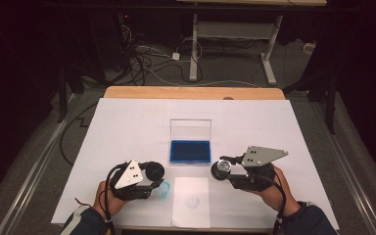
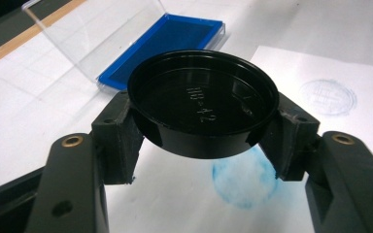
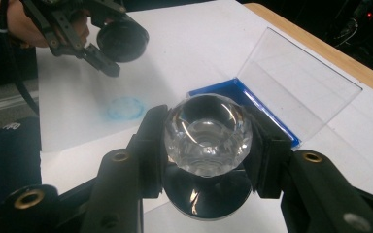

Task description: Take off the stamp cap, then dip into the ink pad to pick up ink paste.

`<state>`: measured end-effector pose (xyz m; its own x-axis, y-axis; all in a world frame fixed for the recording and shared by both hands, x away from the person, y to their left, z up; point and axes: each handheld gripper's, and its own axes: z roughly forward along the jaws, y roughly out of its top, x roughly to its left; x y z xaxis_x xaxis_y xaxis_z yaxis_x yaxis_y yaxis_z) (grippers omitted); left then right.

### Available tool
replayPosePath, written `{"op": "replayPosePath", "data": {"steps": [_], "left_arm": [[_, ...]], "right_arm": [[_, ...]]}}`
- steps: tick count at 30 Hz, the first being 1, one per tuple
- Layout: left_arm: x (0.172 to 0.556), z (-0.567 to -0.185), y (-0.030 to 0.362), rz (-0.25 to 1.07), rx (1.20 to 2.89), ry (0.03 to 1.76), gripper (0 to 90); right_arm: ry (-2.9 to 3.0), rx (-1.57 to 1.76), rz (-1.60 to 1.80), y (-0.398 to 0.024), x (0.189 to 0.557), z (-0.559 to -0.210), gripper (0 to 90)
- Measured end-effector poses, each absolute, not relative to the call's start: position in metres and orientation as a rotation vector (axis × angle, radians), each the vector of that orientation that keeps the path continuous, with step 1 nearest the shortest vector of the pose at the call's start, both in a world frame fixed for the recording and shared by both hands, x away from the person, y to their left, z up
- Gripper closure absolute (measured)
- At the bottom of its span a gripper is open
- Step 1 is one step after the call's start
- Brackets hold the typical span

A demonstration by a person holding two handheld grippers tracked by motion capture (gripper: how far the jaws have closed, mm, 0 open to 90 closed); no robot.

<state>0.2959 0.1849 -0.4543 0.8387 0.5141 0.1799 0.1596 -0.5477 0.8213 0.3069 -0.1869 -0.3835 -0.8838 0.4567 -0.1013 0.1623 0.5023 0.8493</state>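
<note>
My left gripper (image 2: 204, 140) is shut on a round black cap (image 2: 203, 109), pads on its two sides, hollow side facing the camera. In the high view this gripper (image 1: 152, 173) sits at the front left with the cap (image 1: 154, 170). My right gripper (image 3: 207, 148) is shut on a stamp with a faceted clear knob (image 3: 207, 132) and a round black base (image 3: 209, 194). It (image 1: 223, 169) stands at the front right, just right of the blue ink pad (image 1: 190, 151). From the right gripper view, the left gripper (image 3: 119, 51) and cap (image 3: 122, 41) appear farther off.
The ink pad's clear lid (image 1: 190, 129) stands open behind it. A white sheet (image 1: 191, 210) near the front edge bears a faint round print (image 1: 192, 201). A blue round smear (image 1: 162, 190) marks the white table cover (image 1: 127, 127) beside the left gripper.
</note>
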Motion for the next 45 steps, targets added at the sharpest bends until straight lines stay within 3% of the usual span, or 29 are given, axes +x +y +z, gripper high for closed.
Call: {"op": "replayPosePath", "data": {"steps": [24, 45], "left_arm": [[0.276, -0.467, 0.237, 0.507, 2.101, 0.598, 37.0], [0.273, -0.468, 0.242, 0.529, 2.1, 0.616, 37.0]], "right_arm": [[2.502, 0.532, 1.228, -0.196, 0.306, -0.395, 56.7], [2.496, 0.523, 1.242, -0.187, 0.311, -0.393, 56.7]]}}
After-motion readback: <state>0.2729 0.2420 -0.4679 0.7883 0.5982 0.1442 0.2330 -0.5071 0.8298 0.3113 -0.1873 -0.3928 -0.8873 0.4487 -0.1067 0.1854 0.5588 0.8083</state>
